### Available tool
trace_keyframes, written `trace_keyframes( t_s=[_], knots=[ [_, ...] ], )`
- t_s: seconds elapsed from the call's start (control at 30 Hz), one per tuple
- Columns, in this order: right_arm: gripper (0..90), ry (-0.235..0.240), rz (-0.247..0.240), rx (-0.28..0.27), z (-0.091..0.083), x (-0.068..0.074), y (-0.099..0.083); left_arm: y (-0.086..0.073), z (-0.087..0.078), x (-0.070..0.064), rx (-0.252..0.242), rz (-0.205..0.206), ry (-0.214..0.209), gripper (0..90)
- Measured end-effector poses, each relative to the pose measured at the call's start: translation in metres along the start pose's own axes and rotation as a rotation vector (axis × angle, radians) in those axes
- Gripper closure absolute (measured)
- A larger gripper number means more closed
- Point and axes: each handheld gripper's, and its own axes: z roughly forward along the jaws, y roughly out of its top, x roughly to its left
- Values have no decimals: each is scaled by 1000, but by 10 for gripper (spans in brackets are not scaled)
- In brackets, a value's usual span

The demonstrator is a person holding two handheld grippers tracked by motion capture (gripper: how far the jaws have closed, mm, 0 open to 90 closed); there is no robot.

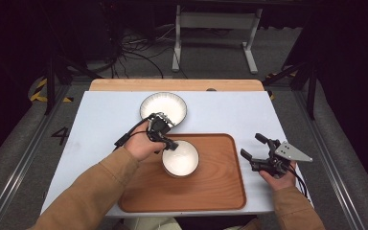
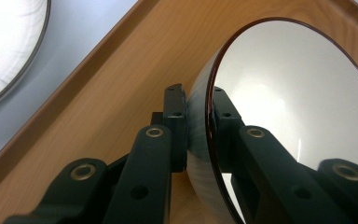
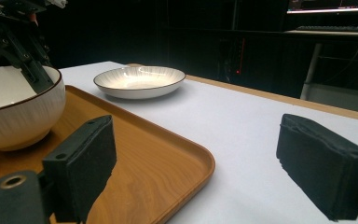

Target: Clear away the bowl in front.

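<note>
Your left gripper (image 2: 198, 126) is clamped on the bowl (image 1: 180, 158) rim, one jaw outside the wall, one inside, w/ the bowl's near-left edge pinched. The bowl sits on the wooden tray (image 1: 211, 191), toward its far-left part, upright, bottom resting on the wood in the right gripper view. Your right gripper (image 1: 255, 146) is wide open w/ nothing between the jaws, resting on the white table (image 1: 105, 115) just off the tray's right edge, well apart from the bowl. A shallow plate (image 1: 163, 106) lies on the table past the tray's far edge, near your left hand (image 1: 141, 146).
</note>
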Motion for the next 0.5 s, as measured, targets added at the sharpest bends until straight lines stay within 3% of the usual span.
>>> trace_keyframes(
  t_s=[0.37, 0.5],
  knots=[
    [125, 0, 2, 0, 0, 0, 0, 0, 3, 1, 8, -15, -9, 806],
    [126, 0, 2, 0, 0, 0, 0, 1, 3, 2, 5, 1, -11, 803]
  ],
)
